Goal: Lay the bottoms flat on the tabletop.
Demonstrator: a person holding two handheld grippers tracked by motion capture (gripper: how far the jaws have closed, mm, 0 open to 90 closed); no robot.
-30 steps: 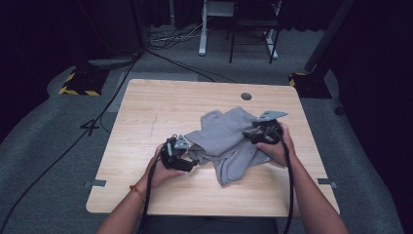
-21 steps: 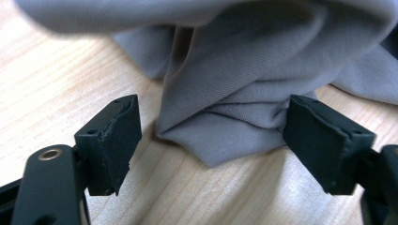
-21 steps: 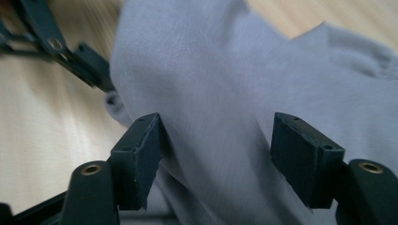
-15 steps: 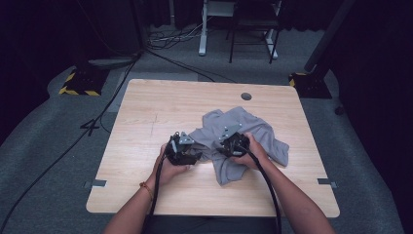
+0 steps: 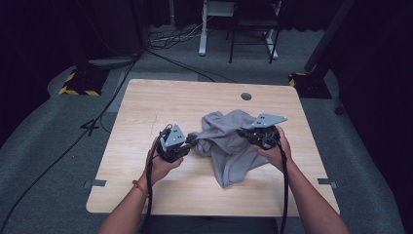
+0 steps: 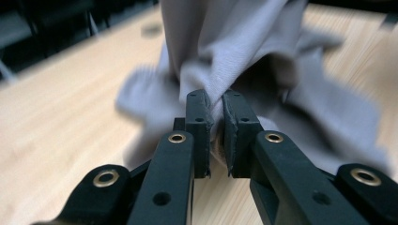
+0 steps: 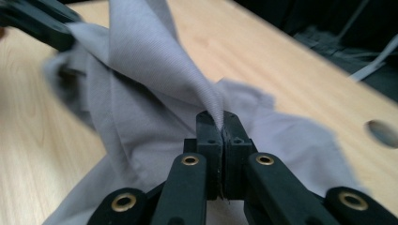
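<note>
A crumpled grey cloth point(image 5: 229, 146) lies on the right half of the wooden table point(image 5: 146, 107), and part of it is lifted between my two grippers. My left gripper point(image 5: 192, 140) has just been closing and is now shut on a bunched fold at the cloth's left edge. Its own view shows the jaws point(image 6: 216, 105) pinching that fold of cloth point(image 6: 225, 47). My right gripper point(image 5: 243, 132) has also just been closing and grips a thin fold near the cloth's top right. In its view the jaws point(image 7: 221, 123) hold the taut cloth point(image 7: 145, 47), which runs up to the left gripper point(image 7: 37, 23).
A round cable hole point(image 5: 246, 96) sits near the table's far edge. Bare wood lies to the left of the cloth and in front of it. Beyond the table, cables and a yellow-black striped base point(image 5: 78, 83) rest on the grey floor.
Both grippers have closed on the cloth and risen with it. The right hand went to the cloth's middle, then drew back to the right, stretching a fold between the grippers.
</note>
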